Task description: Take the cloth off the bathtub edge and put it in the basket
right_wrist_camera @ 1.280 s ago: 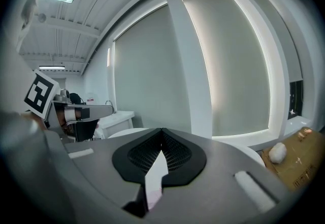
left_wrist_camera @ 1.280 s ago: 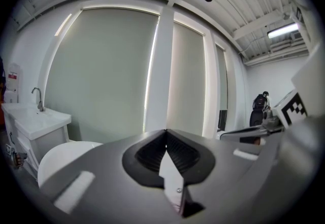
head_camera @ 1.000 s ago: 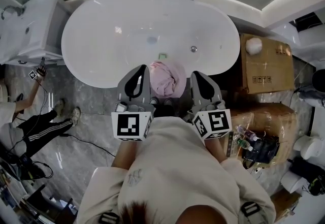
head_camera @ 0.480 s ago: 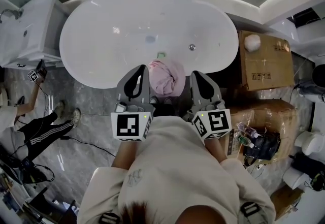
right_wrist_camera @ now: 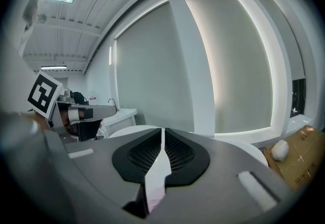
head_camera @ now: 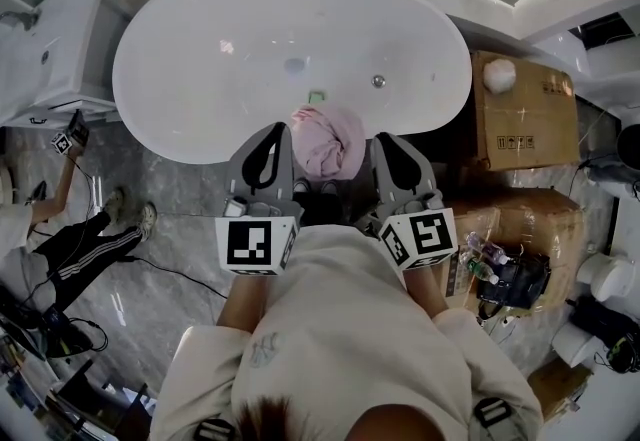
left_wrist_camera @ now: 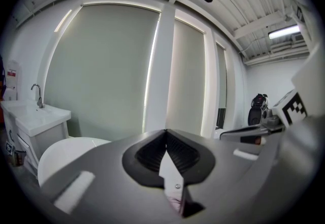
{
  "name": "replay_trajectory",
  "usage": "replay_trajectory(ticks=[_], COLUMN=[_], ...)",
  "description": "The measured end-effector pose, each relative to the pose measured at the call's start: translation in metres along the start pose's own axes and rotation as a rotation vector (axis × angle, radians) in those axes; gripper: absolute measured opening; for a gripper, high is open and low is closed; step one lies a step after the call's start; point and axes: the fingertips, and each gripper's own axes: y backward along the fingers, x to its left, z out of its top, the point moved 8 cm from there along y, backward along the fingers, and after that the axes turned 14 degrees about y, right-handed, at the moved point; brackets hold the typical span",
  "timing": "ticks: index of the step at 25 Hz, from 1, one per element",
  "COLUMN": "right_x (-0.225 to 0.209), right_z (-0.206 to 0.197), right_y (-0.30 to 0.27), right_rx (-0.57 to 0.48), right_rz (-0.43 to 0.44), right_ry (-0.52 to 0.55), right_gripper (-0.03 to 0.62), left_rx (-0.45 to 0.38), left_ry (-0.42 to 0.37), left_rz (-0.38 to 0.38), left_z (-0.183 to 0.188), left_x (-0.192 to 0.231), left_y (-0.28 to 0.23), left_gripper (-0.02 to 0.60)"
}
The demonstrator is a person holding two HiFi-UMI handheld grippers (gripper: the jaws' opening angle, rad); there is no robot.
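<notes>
A crumpled pink cloth (head_camera: 328, 141) lies over the near edge of the white oval bathtub (head_camera: 200, 79). My left gripper (head_camera: 277, 133) is just left of the cloth and my right gripper (head_camera: 386, 143) just right of it, both above the tub's rim. Neither touches the cloth. In the left gripper view the left gripper (left_wrist_camera: 165, 132) has its jaws together, with nothing between them. The right gripper (right_wrist_camera: 162, 130) looks the same in its own view. Both point level toward the blinds beyond the tub. No basket shows in any view.
A white sink cabinet (head_camera: 50, 49) stands left of the tub. Cardboard boxes (head_camera: 520, 114) stand to its right, with bottles and a dark bag (head_camera: 510, 279) below them. Another person (head_camera: 70, 239) sits on the marble floor at the left, beside cables.
The tub and cloth sit slightly higher in the head view. Both grippers keep their places on either side of the cloth, still shut.
</notes>
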Motion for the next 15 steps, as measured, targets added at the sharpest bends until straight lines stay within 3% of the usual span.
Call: replay_trajectory(ticks=[9, 15], right_x=[0.003, 0.006], right_z=[-0.012, -0.02], right_y=[-0.006, -0.014], right_rx=[0.029, 0.062], right_rz=[0.017, 0.053], right_ry=[0.013, 0.022], right_gripper=[0.005, 0.074], left_rx=[0.037, 0.08], left_ry=[0.004, 0.021], left_rz=[-0.005, -0.008], left_z=[-0.01, -0.02], left_x=[0.006, 0.01], left_y=[0.001, 0.0], left_gripper=[0.048, 0.048])
